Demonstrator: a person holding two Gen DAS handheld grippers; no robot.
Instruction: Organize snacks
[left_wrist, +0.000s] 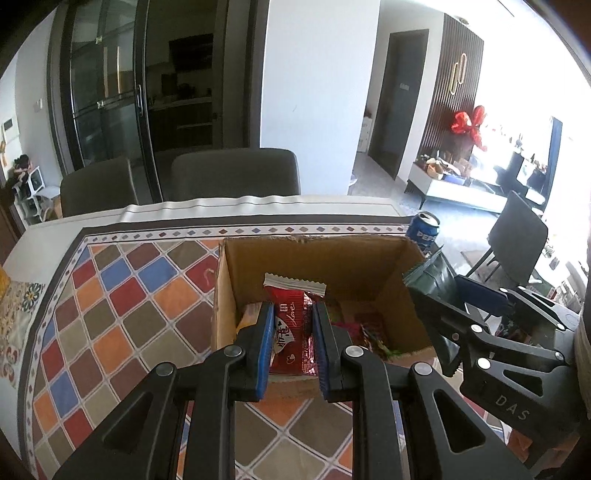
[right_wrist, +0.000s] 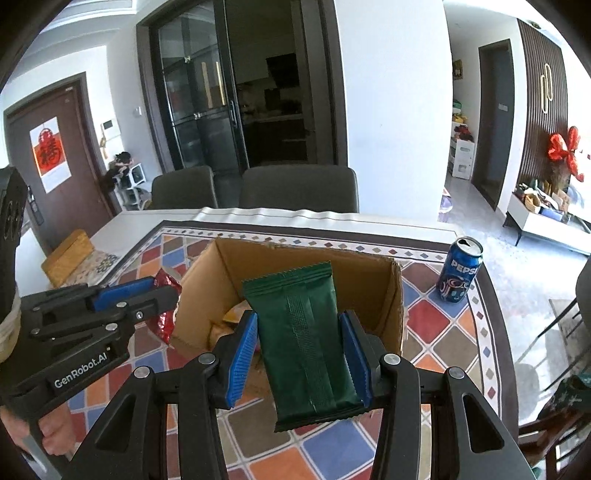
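Note:
An open cardboard box (left_wrist: 314, 254) (right_wrist: 291, 258) stands on the patterned tablecloth and holds several snack packets. My left gripper (left_wrist: 293, 321) is shut on a red snack packet (left_wrist: 291, 325) and holds it above the box's near edge; it also shows in the right wrist view (right_wrist: 166, 291) at the box's left side. My right gripper (right_wrist: 301, 332) is shut on a dark green snack packet (right_wrist: 306, 332), held upright over the box's near edge. In the left wrist view that green packet (left_wrist: 432, 277) is at the box's right wall.
A blue Pepsi can (right_wrist: 459, 269) (left_wrist: 424, 229) stands on the table right of the box. Two grey chairs (left_wrist: 236, 170) are behind the table's far edge. A yellow wooden block (right_wrist: 68, 256) lies at the table's left side.

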